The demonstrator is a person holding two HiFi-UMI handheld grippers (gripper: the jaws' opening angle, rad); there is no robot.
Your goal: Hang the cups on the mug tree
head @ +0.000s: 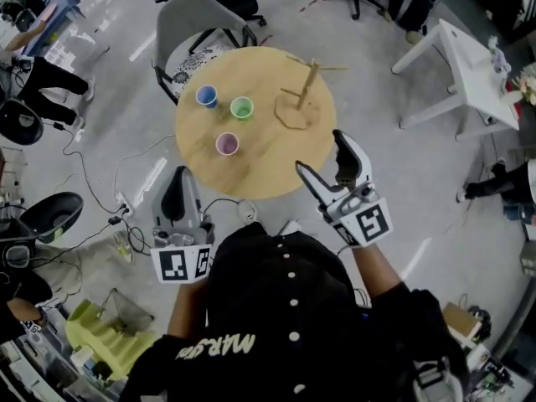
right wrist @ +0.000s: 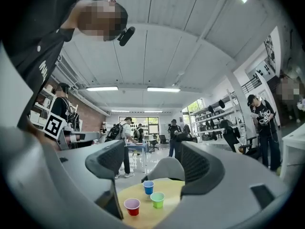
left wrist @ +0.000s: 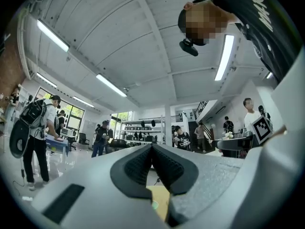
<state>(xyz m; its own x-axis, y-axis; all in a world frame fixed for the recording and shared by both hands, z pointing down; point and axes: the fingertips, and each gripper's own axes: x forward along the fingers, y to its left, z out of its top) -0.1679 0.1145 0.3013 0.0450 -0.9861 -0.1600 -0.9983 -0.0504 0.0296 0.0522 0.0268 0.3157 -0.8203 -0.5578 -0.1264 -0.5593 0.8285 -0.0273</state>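
three small cups stand upright on the round wooden table (head: 251,170), none on the mug tree (head: 303,95) yet: a blue cup (head: 206,96), a green cup (head: 242,107) just beside it, and a pink cup (head: 227,144) nearer the person. the one wooden tree stands to their right, apart from all three. i can't make out its peg count, nor any handles on the cups.

they look like thin plastic party cups, so i'd guess they're very light, a bit slick, and quick to tip or buckle under a hard squeeze. a gentle pinch across the wall just below the rim seems the safest hold.

the left tongs (head: 177,195) are pressed together with nothing in them, held low off the table's near edge. the right tongs (head: 320,151) stand wide apart and empty at the table's edge, with the cups ahead.
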